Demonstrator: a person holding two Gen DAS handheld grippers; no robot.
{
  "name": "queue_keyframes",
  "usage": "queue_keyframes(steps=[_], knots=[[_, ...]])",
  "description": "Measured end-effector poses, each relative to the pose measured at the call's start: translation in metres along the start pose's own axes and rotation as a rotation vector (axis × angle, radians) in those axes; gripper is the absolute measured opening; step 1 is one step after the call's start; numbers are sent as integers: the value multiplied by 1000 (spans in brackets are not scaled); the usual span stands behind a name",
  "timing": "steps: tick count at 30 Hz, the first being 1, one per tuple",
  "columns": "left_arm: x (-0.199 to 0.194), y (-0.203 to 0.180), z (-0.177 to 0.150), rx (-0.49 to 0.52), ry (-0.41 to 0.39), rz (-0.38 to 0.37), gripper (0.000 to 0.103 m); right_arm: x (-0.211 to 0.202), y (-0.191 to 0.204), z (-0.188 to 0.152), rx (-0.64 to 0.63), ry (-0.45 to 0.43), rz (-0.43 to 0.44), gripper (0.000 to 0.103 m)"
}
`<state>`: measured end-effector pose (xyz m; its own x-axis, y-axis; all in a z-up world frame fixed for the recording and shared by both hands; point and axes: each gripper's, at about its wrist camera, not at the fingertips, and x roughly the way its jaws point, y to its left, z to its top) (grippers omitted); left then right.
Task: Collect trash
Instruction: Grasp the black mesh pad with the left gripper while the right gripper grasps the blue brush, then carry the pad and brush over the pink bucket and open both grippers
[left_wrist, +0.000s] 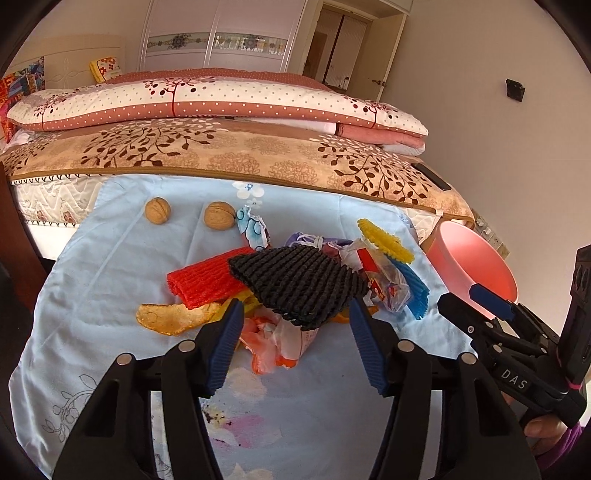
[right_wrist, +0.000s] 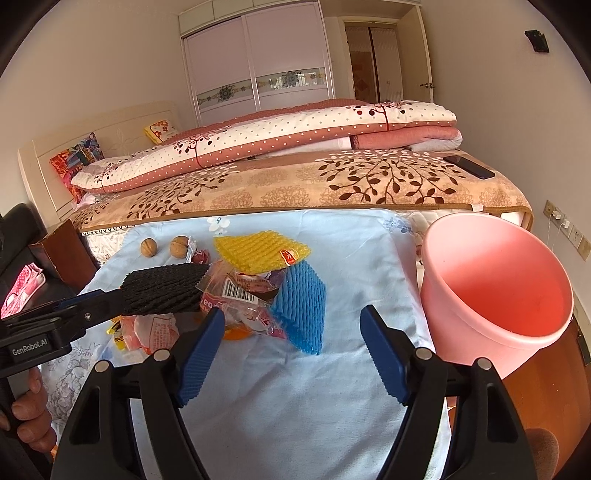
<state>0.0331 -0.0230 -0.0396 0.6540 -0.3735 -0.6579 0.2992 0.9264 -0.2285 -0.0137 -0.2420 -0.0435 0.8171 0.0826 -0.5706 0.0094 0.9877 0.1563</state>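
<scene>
A pile of trash lies on a light blue cloth (left_wrist: 110, 266): a black foam net (left_wrist: 295, 282), a red foam net (left_wrist: 207, 280), a yellow foam net (right_wrist: 258, 249), a blue foam net (right_wrist: 304, 306), clear wrappers (right_wrist: 240, 291) and orange peel (left_wrist: 173, 317). My left gripper (left_wrist: 295, 314) is open, its jaws either side of the black net's near edge. My right gripper (right_wrist: 291, 323) is open, just short of the blue net. A pink bucket (right_wrist: 498, 291) stands at the right.
Two walnuts (left_wrist: 157, 209) (left_wrist: 219, 215) lie on the cloth's far side. A bed with folded quilts (right_wrist: 295, 140) is behind. A phone (right_wrist: 469, 167) lies on the bed's right edge. A dark wooden stand (right_wrist: 62, 247) is at the left.
</scene>
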Motion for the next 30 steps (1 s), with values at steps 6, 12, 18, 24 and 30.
queue_keyframes(steps=[6, 12, 18, 24, 30], knots=[[19, 8, 6, -77, 65, -22, 39, 4, -1, -1, -1, 12, 10, 75], [20, 14, 7, -112, 76, -26, 11, 11, -7, 1, 24, 46, 42, 69], [1, 7, 11, -66, 15, -40, 9, 23, -15, 4, 77, 93, 80, 61], [-18, 7, 15, -44, -25, -55, 9, 35, -16, 4, 88, 134, 78, 47], [-30, 7, 19, -46, -51, -60, 9, 46, -17, 8, 81, 156, 86, 17]])
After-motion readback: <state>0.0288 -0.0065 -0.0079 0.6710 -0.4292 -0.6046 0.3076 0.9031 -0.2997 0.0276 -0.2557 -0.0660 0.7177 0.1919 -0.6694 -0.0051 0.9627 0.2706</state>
